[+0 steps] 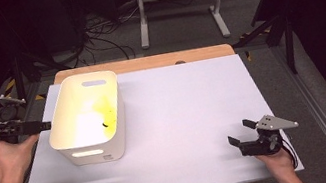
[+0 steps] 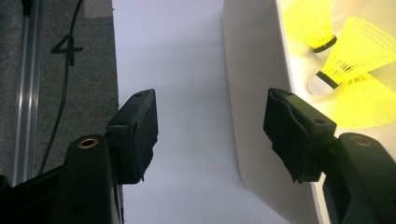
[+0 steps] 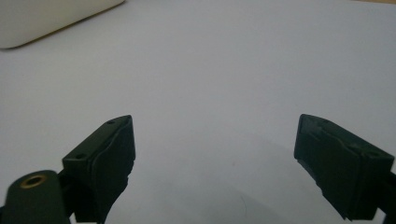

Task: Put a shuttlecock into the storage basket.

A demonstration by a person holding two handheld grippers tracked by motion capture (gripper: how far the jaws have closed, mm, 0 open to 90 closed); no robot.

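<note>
Black jaws of the left gripper (image 2: 210,130) stand released, straddling the side wall of the cream plastic bin (image 2: 254,93) without pressing it; yellow feathered shuttlecocks (image 2: 359,51) lie inside that bin. Near the white tabletop (image 1: 180,114) front edge, the right gripper (image 1: 239,134) rests open, empty.

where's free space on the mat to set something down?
Free: the white mat between the bin and the right gripper, and its whole far half. Crowded: the left edge, where the left gripper sits beside the bin holding yellow shuttlecocks.
</note>
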